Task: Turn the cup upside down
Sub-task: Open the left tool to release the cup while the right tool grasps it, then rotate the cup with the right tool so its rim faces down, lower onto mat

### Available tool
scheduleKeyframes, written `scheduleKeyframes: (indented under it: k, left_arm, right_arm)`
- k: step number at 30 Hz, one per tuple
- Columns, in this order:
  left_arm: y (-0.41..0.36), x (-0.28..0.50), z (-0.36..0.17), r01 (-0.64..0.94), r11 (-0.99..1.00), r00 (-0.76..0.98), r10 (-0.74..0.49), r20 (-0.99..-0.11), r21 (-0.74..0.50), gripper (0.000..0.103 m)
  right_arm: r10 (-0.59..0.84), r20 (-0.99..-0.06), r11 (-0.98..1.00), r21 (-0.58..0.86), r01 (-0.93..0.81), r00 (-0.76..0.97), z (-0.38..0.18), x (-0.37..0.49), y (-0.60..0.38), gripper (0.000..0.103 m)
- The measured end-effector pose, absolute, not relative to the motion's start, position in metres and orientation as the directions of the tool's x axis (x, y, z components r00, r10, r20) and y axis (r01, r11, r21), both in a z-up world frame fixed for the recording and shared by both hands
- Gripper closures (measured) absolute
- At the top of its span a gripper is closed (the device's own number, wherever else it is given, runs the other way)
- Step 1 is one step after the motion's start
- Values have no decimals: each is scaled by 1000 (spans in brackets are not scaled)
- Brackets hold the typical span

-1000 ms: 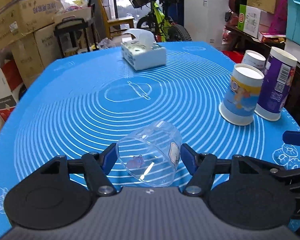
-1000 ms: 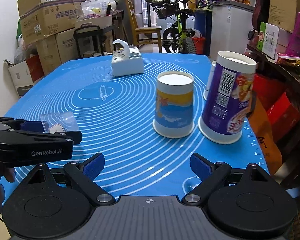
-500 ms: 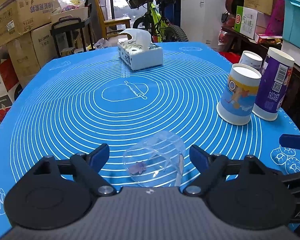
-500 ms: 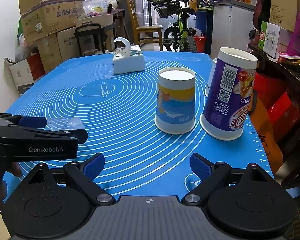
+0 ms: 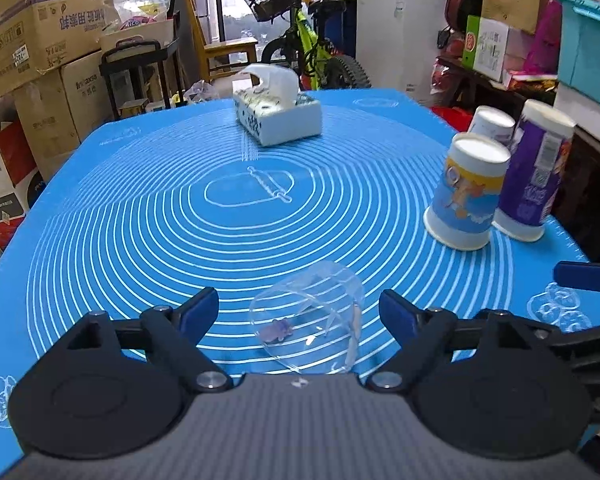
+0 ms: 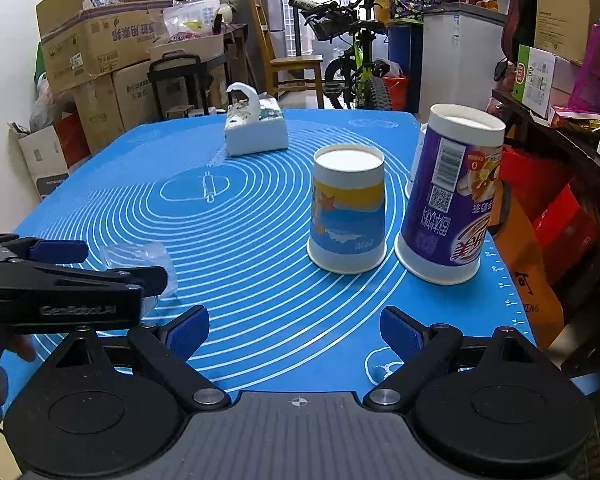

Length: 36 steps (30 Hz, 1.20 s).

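A clear plastic cup (image 5: 308, 316) stands upside down on the blue mat (image 5: 220, 240), its flat base up. It sits between the fingers of my left gripper (image 5: 300, 312), which is open and does not touch it. In the right wrist view the cup (image 6: 140, 256) shows at the left, partly behind the left gripper's body (image 6: 60, 284). My right gripper (image 6: 296, 328) is open and empty, low over the mat's near edge.
Three paper cups stand upside down at the mat's right side: a blue-yellow one (image 6: 348, 208), a tall purple one (image 6: 452, 200) and a small one behind (image 5: 492, 124). A tissue box (image 5: 278, 116) stands at the back. Cartons, a bicycle and shelves surround the table.
My left gripper has opened and let go of the clear cup, which now stands on the mat. The left gripper has drawn back a little. The right gripper has barely moved.
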<state>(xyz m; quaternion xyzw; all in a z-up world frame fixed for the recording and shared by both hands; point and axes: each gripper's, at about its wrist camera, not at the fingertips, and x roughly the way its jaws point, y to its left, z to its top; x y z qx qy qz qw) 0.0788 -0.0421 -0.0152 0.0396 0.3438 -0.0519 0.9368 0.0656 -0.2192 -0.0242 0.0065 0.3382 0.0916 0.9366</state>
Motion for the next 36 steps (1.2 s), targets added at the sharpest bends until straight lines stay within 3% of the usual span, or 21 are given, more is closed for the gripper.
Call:
scheduleKeyframes:
  k: [7,14,23,30,36]
  left_arm:
    - [-12,60,7,53,999,770,-44,-636,-5,15]
    - [23,52,9,-26,999,768,46,-638,42,11]
    - [55,55,-9,-83,996,741,90,-666,43,10]
    - [68,55,-14,-113,993,743,111,-659,40,10]
    - [71,56,-14,-111,993,750,104,-654,30,10]
  right_arm:
    - [212,-622,975,85,-204,754,0,60,-216,10]
    - [258,-649,965,132,-228,716,10,69,-203,10]
    - [375,-718,925,334,-182,586,17,116,-186,13]
    - [447,-766,877,477,-58,462,-4,163,-171,20]
    - [461,-809,869,495,0,364,-24,182,-156,28]
